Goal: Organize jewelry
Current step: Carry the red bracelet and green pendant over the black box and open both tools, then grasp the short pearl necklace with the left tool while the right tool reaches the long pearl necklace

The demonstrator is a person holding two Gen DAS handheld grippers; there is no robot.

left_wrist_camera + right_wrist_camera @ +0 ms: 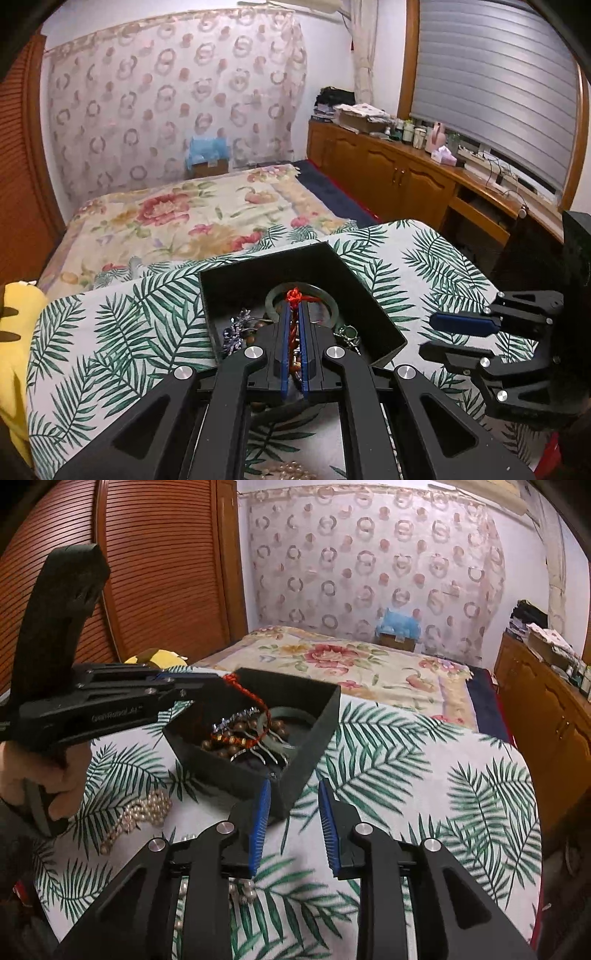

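Pearl necklace (136,818) lies loose on leaf-print cloth (424,775) nearest, right gripper (293,823) parted and empty, left gripper (294,325) pinching limp, light red cord bracelet (293,295) by its knot over black box (369,295).

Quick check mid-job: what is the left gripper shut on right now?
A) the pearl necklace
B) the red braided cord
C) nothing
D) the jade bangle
B: the left gripper pinches the red braided cord over the black box; the pearl necklace lies on the cloth.
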